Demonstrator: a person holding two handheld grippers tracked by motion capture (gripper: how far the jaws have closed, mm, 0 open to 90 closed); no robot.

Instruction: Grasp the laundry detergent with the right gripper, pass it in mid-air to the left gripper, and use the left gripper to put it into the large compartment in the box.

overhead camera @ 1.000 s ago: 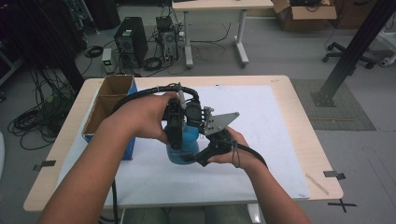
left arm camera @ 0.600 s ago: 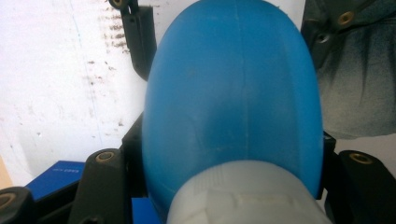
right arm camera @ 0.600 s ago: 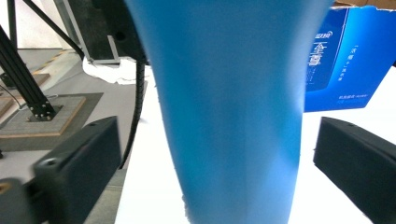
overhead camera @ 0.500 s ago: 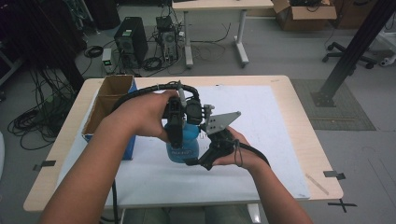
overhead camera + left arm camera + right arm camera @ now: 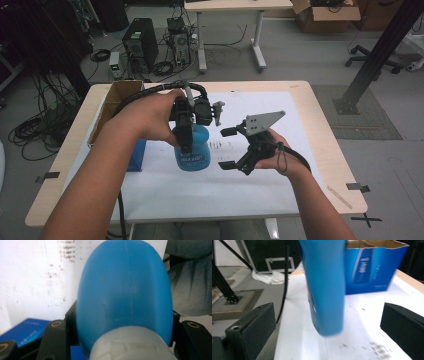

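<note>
Blue bottle (image 5: pixel 193 150) hangs clear above the white sheet (image 5: pixel 280 180) that covers the surface (image 5: pixel 330 120), held up by my left tongs (image 5: pixel 186 131), which are clamped on its neck just below the white collar (image 5: pixel 130 345). In the left gripper view I look down along the bottle's rounded blue body (image 5: pixel 125 290), with my black jaws pressing in on either side of it. My right tongs (image 5: pixel 229 148) sit just to the right of the bottle, apart from it, their jaws spread wide; they have just been opening, and nothing is pinched between them. In the right gripper view the bottle (image 5: pixel 324 285) stands a little beyond the two spread jaws, lined up with the gap and touching neither. To the left of the bottle, an open cardboard box with blue sides (image 5: pixel 117 107) rests on the surface, near its left edge.
</note>
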